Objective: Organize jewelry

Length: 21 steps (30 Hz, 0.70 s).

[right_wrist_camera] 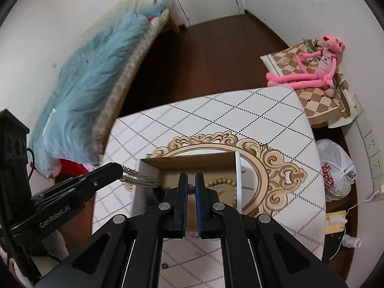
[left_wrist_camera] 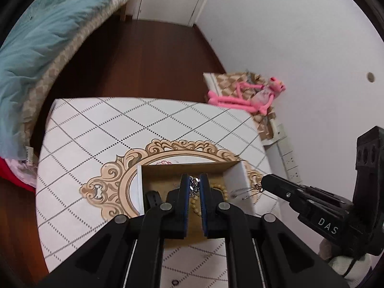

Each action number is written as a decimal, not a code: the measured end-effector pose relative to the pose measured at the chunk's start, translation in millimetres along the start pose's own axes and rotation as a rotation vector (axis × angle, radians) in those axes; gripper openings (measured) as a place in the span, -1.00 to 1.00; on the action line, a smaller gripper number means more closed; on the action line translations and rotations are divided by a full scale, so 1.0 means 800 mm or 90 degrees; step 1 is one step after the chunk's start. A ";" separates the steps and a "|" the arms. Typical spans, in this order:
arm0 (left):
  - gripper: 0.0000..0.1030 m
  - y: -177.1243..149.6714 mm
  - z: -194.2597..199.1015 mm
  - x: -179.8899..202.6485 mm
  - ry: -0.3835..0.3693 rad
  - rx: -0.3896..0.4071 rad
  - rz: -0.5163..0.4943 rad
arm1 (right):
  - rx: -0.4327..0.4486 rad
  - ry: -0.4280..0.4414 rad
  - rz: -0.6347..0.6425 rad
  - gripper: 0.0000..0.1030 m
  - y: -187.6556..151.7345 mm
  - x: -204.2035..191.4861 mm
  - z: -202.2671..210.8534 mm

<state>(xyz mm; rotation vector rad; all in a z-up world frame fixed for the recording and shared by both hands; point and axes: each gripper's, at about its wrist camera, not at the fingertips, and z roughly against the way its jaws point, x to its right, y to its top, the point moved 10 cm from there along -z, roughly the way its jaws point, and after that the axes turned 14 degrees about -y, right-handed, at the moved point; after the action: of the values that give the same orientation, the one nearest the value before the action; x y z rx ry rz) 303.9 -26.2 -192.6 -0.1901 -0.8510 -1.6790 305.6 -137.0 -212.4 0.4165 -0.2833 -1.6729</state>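
Note:
An open cardboard box [left_wrist_camera: 182, 168] [right_wrist_camera: 192, 159] stands on a white table with a gold ornate print. In it lie a beige bead bracelet [left_wrist_camera: 222, 188] [right_wrist_camera: 222, 182] and a black strap [left_wrist_camera: 153, 198]. My left gripper [left_wrist_camera: 194, 184] is shut on a silver chain [left_wrist_camera: 194, 186] over the box; from the right wrist view [right_wrist_camera: 120, 170] the chain [right_wrist_camera: 139, 178] hangs from its tip. My right gripper [right_wrist_camera: 191, 188] is shut on a thin dark chain [right_wrist_camera: 191, 189]; in the left wrist view [left_wrist_camera: 262, 186] a fine necklace [left_wrist_camera: 249, 192] dangles from it beside the box's right wall.
The table [left_wrist_camera: 100, 124] [right_wrist_camera: 264, 110] drops off to dark wood floor all round. A bed with a blue blanket [right_wrist_camera: 91, 76] lies left. A pink plush toy [right_wrist_camera: 316, 67] on checkered cushions and a white bag [right_wrist_camera: 336, 168] are right, by the wall sockets.

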 end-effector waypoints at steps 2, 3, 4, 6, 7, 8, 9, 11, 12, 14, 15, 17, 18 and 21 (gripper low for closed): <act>-0.88 0.004 -0.017 -0.012 0.012 -0.021 0.011 | -0.016 -0.005 0.004 -0.88 0.007 0.001 -0.018; -0.87 0.005 -0.024 -0.018 0.021 -0.033 0.017 | -0.022 -0.008 0.007 -0.88 0.010 0.000 -0.026; -0.87 0.006 -0.032 -0.026 0.043 -0.050 0.025 | -0.024 -0.012 0.011 -0.88 0.014 0.000 -0.032; -0.86 0.006 -0.041 -0.034 0.062 -0.068 0.037 | -0.030 -0.019 0.024 -0.88 0.021 -0.003 -0.045; -0.85 0.006 -0.044 -0.037 0.063 -0.073 0.048 | -0.036 -0.023 0.028 -0.88 0.023 -0.004 -0.054; -0.81 0.007 -0.045 -0.039 0.064 -0.073 0.052 | -0.043 -0.023 0.032 -0.88 0.023 -0.004 -0.059; -0.79 0.008 -0.044 -0.041 0.070 -0.070 0.052 | -0.051 -0.026 0.035 -0.88 0.022 -0.004 -0.066; -0.36 0.011 -0.041 -0.044 0.085 -0.062 0.049 | -0.069 -0.018 0.043 -0.88 0.016 -0.006 -0.072; -0.11 0.011 -0.038 -0.047 0.097 -0.057 0.048 | -0.079 -0.016 0.045 -0.88 0.013 -0.005 -0.075; 0.44 0.016 -0.032 -0.050 0.108 -0.038 0.049 | -0.114 -0.010 0.047 -0.86 -0.001 -0.004 -0.082; 0.44 0.017 -0.029 -0.052 0.116 -0.032 0.048 | -0.131 -0.007 0.045 -0.86 -0.006 -0.002 -0.085; 0.44 0.016 -0.025 -0.056 0.129 -0.031 0.047 | -0.146 -0.015 0.044 -0.69 -0.015 0.007 -0.087; 0.44 0.016 -0.023 -0.057 0.135 -0.029 0.047 | -0.145 -0.025 0.045 -0.35 -0.016 0.011 -0.087; 0.49 0.014 -0.011 -0.061 0.169 -0.013 0.034 | -0.133 -0.032 0.037 0.17 -0.018 0.022 -0.080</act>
<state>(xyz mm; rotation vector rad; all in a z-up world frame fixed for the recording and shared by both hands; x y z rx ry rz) 331.6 5.9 -220.8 -0.0024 -0.6253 -1.6203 318.1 -149.1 -278.2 0.2077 -0.1536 -1.6376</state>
